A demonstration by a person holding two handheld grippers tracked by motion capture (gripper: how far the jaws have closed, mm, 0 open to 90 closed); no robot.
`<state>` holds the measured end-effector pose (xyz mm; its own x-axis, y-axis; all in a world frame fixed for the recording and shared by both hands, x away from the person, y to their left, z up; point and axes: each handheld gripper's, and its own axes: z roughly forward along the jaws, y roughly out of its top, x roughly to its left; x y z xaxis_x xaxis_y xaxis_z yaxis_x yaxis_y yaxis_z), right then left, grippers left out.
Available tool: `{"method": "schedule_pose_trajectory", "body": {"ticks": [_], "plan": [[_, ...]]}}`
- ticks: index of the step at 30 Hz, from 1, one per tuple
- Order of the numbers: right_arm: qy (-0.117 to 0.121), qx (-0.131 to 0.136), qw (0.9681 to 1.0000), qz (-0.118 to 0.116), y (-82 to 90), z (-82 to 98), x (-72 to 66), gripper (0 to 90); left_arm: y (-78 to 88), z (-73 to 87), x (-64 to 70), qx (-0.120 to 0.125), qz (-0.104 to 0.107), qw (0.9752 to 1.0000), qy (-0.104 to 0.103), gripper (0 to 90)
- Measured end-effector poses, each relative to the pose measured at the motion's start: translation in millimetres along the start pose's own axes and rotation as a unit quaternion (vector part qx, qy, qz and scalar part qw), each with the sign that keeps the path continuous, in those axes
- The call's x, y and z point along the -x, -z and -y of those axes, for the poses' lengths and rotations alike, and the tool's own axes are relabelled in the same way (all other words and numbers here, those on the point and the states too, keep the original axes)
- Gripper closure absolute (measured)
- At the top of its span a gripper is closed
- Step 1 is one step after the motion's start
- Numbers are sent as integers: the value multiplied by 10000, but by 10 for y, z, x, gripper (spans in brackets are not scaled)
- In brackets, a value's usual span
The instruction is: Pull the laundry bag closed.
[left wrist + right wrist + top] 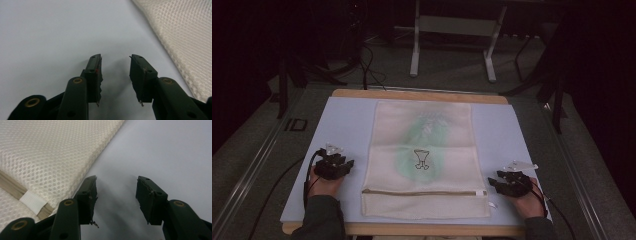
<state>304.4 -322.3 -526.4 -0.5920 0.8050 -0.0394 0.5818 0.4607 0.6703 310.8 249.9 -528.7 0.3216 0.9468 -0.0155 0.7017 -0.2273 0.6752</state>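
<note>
Centrally on the pale blue-grey mat (pixel 342 130) that is covering the wooden-edged table (pixel 422 95), a cream-white rectangular mesh laundry bag (pixel 424 200) is lying flat, with a green item showing faintly through its netting and a small dark printed figure (pixel 421 159) sitting near its middle. Its long axis is running from the near edge of the table to the far edge, away from the person. A beige zipper (pixel 422 192) is crossing the bag from side to side near the person's end, with its white tab end (pixel 482 192) lying toward the right side; in the right gripper view that white tab (pixel 32 201) is sitting at the end of the zipper tape.

Beyond the table, the white legs of a metal frame (pixel 414 55) are standing on the dark floor, with black cables (pixel 372 70) trailing nearby, well apart from the bag. Nothing is lying on the mat between either tool and the fabric.

Left of the bag, the left gripper (pixel 115 75) is resting low over bare mat, its jaws standing wide apart with nothing between them; the bag's netted edge (pixel 180 40) is running just beside its right jaw. Right of the bag, the right gripper (pixel 116 200) is likewise gaping and holding nothing, its left jaw sitting just beside the mesh edge near the zipper's end. From above, each hand is wrapping around its black tool, the left gripper (pixel 334 165) and the right gripper (pixel 510 183) flanking the bag's near half.
</note>
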Motion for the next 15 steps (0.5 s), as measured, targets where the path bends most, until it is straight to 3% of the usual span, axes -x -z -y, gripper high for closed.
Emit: {"method": "schedule_pose_trajectory", "body": {"ticks": [10,15], "plan": [[87,-45,9998,-143,26,-24,-59,500,10,-3,-16,8,119,9999,-37,646],[93,-50,9995,-282,30,-30,-82,507,0,-11,0,16,274,9996,-113,640]]}}
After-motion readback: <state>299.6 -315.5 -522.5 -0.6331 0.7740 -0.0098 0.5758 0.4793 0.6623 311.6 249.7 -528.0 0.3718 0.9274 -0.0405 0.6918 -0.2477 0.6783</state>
